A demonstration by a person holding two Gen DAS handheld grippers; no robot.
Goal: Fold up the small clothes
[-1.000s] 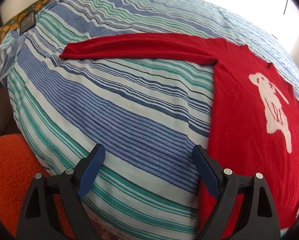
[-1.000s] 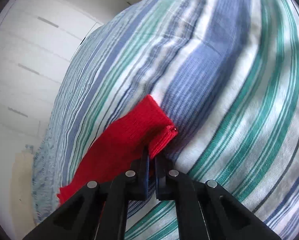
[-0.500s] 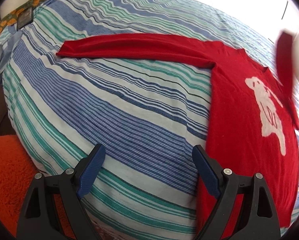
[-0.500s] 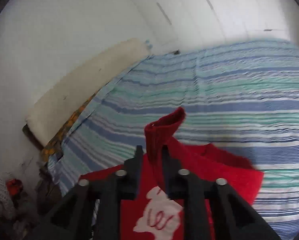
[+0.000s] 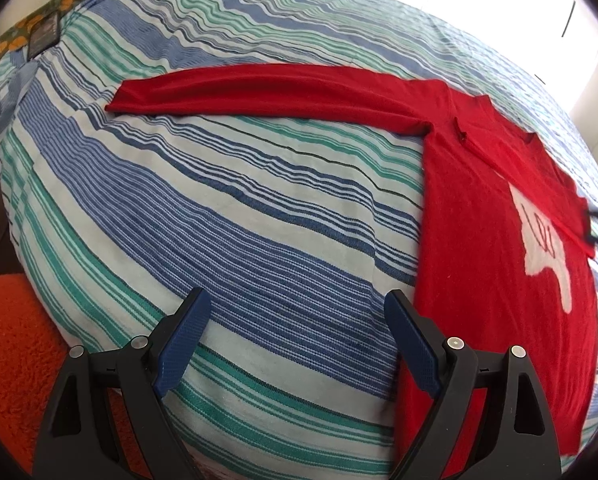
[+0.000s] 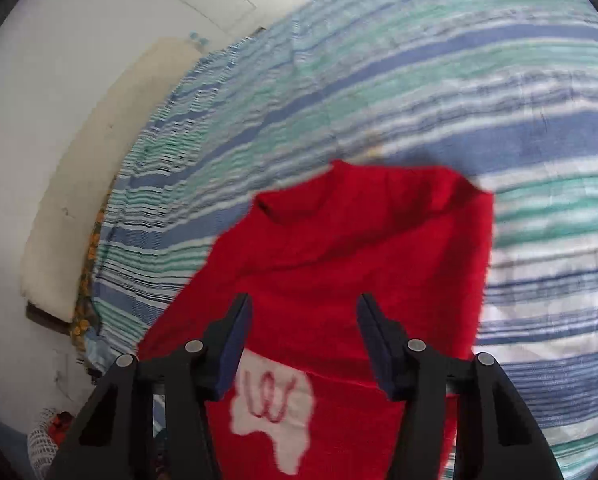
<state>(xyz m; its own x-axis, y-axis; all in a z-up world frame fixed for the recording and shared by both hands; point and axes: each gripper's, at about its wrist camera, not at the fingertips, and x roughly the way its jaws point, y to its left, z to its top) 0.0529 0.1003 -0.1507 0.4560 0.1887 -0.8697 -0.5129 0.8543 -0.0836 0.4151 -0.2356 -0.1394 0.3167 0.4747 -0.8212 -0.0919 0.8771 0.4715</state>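
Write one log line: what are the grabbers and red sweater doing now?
left gripper: open, empty | right gripper: closing, empty | red knit sweater: one sleeve folded across, other outstretched | striped bedspread

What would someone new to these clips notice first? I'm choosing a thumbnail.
The bright red knitted sweater with a white animal patch stands out, spread on the blue, green and white striped bedspread. One long sleeve stretches flat across the bed; the other is folded over the chest. The left gripper hangs open near the hem, and the right gripper, its jaws closing on nothing, is above the sweater.

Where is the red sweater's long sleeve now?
In the left wrist view, the long red knitted sleeve lies flat, stretched leftward from the sweater body across the striped blue-green bedcover.
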